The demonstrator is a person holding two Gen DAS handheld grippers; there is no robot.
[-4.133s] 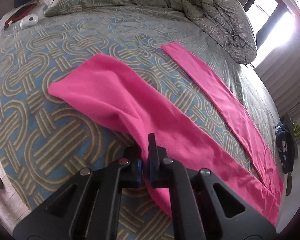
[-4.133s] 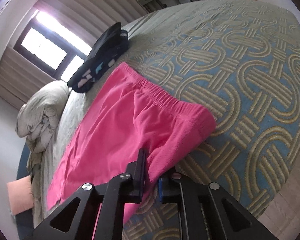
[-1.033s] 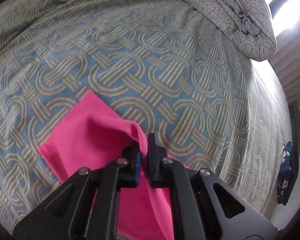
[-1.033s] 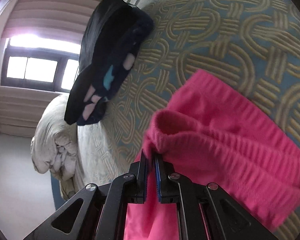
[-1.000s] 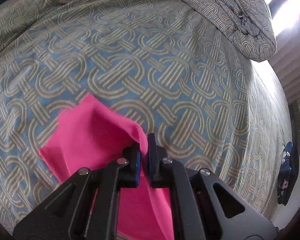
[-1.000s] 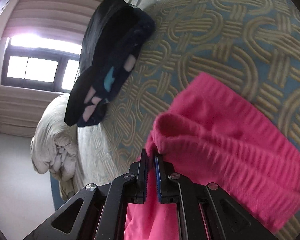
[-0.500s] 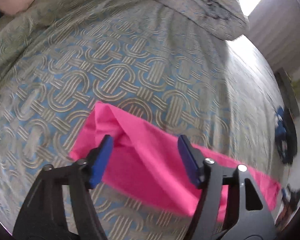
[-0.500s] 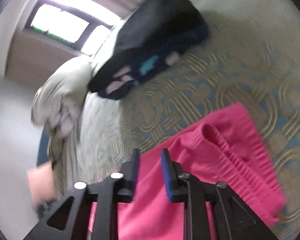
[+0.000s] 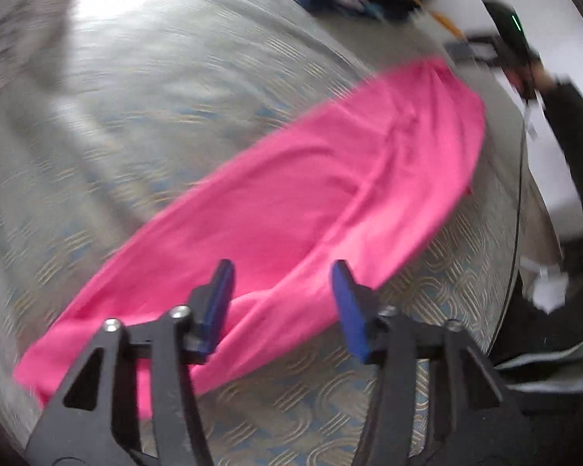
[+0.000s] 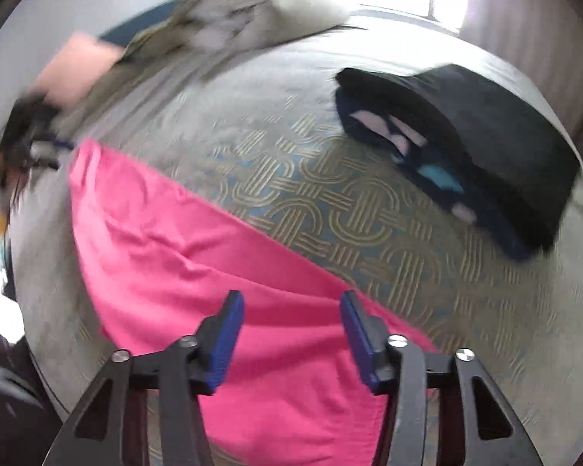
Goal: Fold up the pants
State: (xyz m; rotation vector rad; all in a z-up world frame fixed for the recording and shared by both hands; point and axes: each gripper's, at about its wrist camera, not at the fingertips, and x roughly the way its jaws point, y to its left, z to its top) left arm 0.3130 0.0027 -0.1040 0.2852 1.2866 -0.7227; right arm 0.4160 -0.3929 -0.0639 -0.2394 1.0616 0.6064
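The pink pants [image 9: 330, 178] lie flat on the patterned bedspread [image 9: 136, 89] as one long strip, the legs laid together. My left gripper [image 9: 281, 291] hovers above the strip's near part; its jaws stand apart and are closing, with no cloth pinched between its blue pads [image 9: 219, 303]. In the right wrist view the pants [image 10: 198, 256] run from upper left to the bottom. My right gripper [image 10: 291, 322] hangs over them, jaws apart and closing, gripping nothing. Both views are blurred by motion.
A stack of dark folded clothes [image 10: 466, 147] sits on the bed to the right of the pants. A crumpled duvet [image 10: 260, 7] and a pink pillow [image 10: 74, 70] lie at the head. A person's dark sleeve [image 9: 571, 116] is beyond the bed edge.
Both grippers were shut on the pants a second ago. They have let go, opened, rolled and pulled away, and the pants now rest on the bed.
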